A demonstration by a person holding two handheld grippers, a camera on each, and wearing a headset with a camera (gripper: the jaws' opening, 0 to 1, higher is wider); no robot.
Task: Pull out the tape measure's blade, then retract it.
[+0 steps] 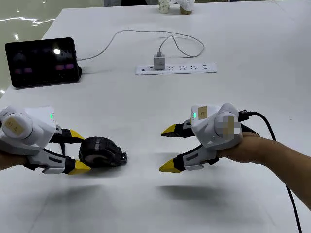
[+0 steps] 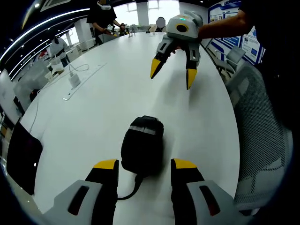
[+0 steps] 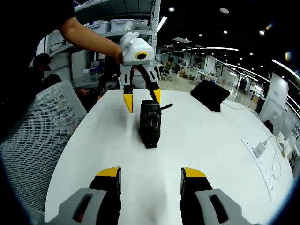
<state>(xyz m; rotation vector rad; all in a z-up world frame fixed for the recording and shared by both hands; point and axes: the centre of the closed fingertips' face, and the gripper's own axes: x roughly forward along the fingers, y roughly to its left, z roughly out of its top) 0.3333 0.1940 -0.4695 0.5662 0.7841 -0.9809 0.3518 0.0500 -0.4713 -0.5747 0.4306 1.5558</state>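
A black tape measure (image 1: 100, 151) lies on the white table (image 1: 146, 107), its blade inside the case. My left gripper (image 1: 77, 150) is open, its yellow fingertips (image 1: 80, 166) flanking the case's near end; I cannot tell if they touch it. In the left gripper view the tape measure (image 2: 143, 143) sits just ahead of and partly between the jaws of the left gripper (image 2: 145, 164). My right gripper (image 1: 169, 148) hovers open to the tape's right, facing it with nothing held. The right gripper view looks past the right gripper (image 3: 151, 172) to the tape measure (image 3: 151, 123).
A dark tablet (image 1: 43, 60) stands at the back left. A white power strip (image 1: 176, 68) with a plugged charger (image 1: 159, 61) and cable lies mid-table. Cups (image 1: 167, 6) stand at the far edge. A mesh chair (image 2: 262, 117) is beside the table.
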